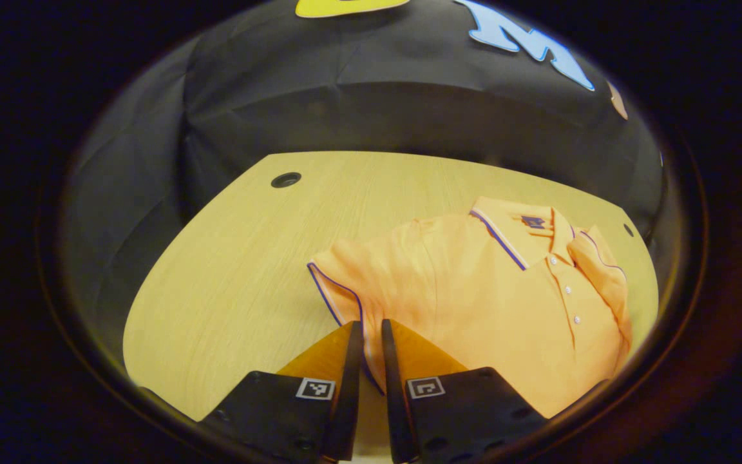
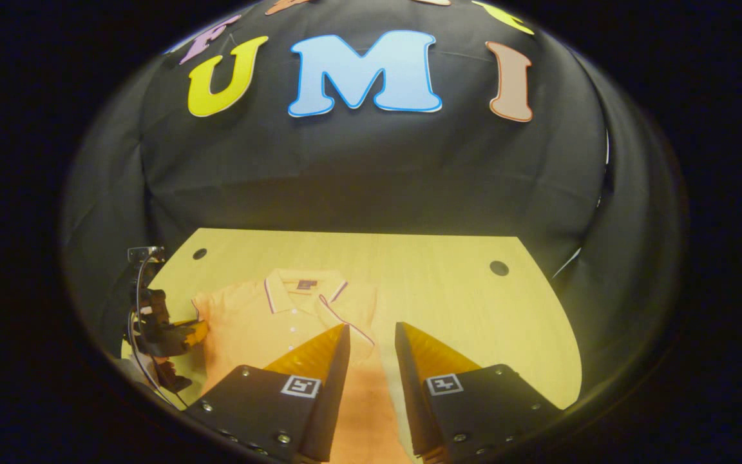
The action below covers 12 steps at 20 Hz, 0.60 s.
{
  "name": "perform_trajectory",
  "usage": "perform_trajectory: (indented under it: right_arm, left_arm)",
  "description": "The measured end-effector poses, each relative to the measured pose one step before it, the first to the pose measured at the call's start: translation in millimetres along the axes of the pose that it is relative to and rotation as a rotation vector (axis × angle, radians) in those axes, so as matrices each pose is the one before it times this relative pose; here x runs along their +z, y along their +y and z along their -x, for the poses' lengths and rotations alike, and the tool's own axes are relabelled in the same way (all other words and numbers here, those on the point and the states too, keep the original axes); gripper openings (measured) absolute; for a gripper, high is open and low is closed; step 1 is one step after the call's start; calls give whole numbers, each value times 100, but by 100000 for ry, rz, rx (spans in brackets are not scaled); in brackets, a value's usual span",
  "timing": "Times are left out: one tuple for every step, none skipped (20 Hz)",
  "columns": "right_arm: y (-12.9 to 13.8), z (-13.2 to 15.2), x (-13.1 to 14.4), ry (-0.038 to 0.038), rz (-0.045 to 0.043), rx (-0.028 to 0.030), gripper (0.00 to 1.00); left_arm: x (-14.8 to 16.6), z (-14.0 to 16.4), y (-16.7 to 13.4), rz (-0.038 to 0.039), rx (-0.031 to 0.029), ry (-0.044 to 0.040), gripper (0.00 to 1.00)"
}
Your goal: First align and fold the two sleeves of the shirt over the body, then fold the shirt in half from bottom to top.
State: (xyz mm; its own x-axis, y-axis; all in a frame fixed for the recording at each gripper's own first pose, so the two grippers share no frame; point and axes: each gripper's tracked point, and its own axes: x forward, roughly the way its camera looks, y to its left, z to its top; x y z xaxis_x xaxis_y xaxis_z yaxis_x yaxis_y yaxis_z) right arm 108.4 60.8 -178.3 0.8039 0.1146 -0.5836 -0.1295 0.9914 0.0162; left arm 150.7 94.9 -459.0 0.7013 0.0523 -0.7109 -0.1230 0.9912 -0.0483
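Nearest you in the left gripper view, your left gripper (image 1: 371, 327) has its two fingers drawn close together with only a thin slit between them, and the purple-trimmed hem of the shirt's sleeve (image 1: 339, 283) runs into that slit; whether both fingers actually press on the cloth, you cannot tell from here. The orange polo shirt (image 1: 500, 303) lies face up on the wooden table (image 1: 236, 258), collar (image 1: 519, 229) toward the far wall, button placket running down its front, and its other sleeve (image 1: 603, 270) is already folded in over the chest. In the right gripper view, your right gripper (image 2: 371, 335) hangs with its fingers apart above the shirt's side edge, nothing between them but cloth and table below. Far to the left in that view you see the left gripper at the shirt's sleeve, just at the table's edge
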Motion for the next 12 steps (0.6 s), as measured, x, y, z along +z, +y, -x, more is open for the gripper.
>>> perform_trajectory:
  right_arm:
    - [-14, 125, -89, 142, -386, -59, 45]
    - [-90, 34, -236, 265, -515, -148, 43]
    - [-83, 75, -138, 202, -698, -100, 45]
    - [-53, 75, -225, 142, -811, -62, 45]
    - [-150, 176, -172, 89, -758, -62, 45]
    - [-163, 39, -217, 113, -691, -278, 45]
    - [-159, 155, -91, -74, -694, -279, 45]
    - [-240, 86, -231, -88, -706, -415, 45]
    - [-211, 240, -147, -22, -770, -355, 45]
    - [-262, 207, -322, -83, -674, -369, 45]
    - [-370, 186, -175, 109, -474, -746, 45]
    - [-424, 176, -408, 1, -442, -736, 45]
  left_arm:
    - [674, 254, -269, -1879, -98, -1558, 27]
    - [932, 344, -521, -2254, -611, -2273, 27]
    - [1039, 447, -808, -2559, -1626, -2409, 27]
    - [990, 359, -1200, -2784, -2327, -2128, 27]
    - [876, 366, -1444, -2437, -2668, -1956, 27]
    - [890, 178, -1650, -2417, -2787, -1706, 27]
    - [664, 130, -1572, -2588, -2527, -1605, 27]
    - [497, -91, -1715, -2483, -2501, -1012, 27]
    - [390, -168, -1557, -2200, -2094, -497, 26]
    - [322, -132, -1340, -1672, -1644, -368, 24]
    - [446, 83, -896, -748, -861, -336, 27]
    - [214, -163, -956, -93, -1030, -138, 27]
